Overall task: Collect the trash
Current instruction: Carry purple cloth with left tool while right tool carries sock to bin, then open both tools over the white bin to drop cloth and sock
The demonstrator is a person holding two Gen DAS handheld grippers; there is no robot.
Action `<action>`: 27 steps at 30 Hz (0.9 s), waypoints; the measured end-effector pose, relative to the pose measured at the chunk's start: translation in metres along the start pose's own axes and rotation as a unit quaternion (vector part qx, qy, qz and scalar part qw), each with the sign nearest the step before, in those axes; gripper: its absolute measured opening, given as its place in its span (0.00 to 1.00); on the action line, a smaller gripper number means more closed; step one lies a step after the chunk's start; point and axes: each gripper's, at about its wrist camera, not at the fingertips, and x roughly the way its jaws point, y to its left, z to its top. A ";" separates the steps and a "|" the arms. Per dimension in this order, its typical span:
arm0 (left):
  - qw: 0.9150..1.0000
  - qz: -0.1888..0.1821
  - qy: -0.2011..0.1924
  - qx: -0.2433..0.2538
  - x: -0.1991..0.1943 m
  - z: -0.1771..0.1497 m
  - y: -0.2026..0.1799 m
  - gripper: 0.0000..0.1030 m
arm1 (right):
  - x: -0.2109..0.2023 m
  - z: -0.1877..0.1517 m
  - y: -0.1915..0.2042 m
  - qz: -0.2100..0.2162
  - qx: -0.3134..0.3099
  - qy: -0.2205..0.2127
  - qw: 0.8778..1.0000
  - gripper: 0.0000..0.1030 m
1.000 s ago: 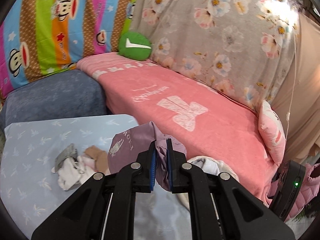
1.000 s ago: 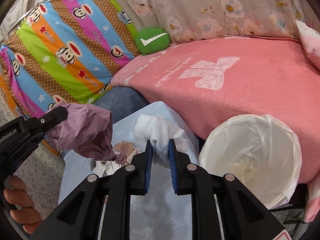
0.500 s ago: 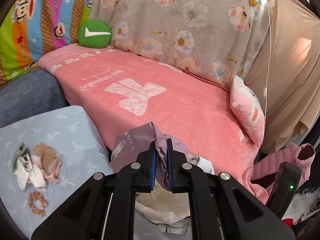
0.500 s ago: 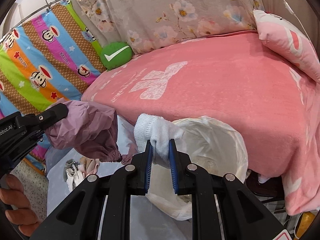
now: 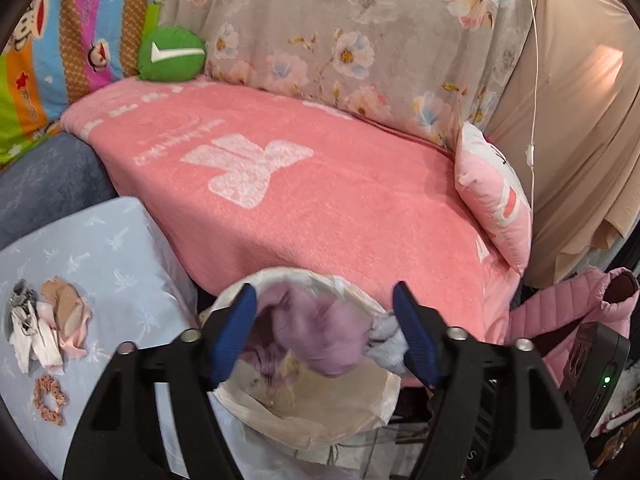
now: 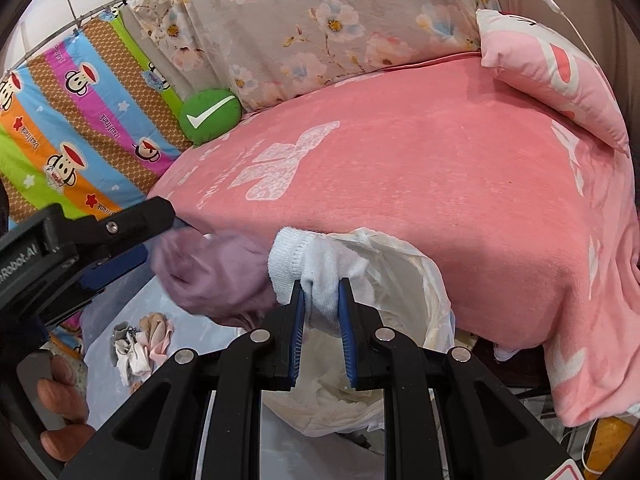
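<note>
My left gripper is open above the trash bin, which is lined with a white bag. The purple cloth is loose between the spread fingers, blurred, over the bin's mouth; it also shows in the right wrist view, beside the left gripper. My right gripper is shut on a white sock and holds it over the bin's near rim. The sock's tip shows in the left wrist view.
A light blue table at the left carries a small pile of cloth scraps and a pink scrunchie. A pink bed with a pink pillow lies behind the bin. A pink jacket hangs at the right.
My left gripper has opened and let go of the purple cloth, which now drops over the bin. Both grippers have moved right, from the table to above the bin. The right one still holds the sock.
</note>
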 end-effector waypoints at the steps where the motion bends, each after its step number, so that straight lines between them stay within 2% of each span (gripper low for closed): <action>1: 1.000 0.005 -0.002 0.006 0.000 0.001 -0.002 0.72 | 0.000 0.000 0.000 0.000 0.000 0.000 1.000 0.16; 20: 0.997 0.068 -0.007 -0.033 -0.007 -0.009 0.048 0.73 | 0.009 0.007 0.041 0.010 -0.051 -0.001 0.999 0.18; 24: 0.996 0.078 -0.008 -0.042 -0.010 -0.013 0.060 0.73 | 0.012 0.002 0.051 0.015 -0.060 0.010 0.998 0.25; 27: 0.995 0.086 -0.007 -0.051 -0.013 -0.017 0.071 0.73 | 0.016 -0.003 0.059 0.021 -0.067 0.018 0.997 0.25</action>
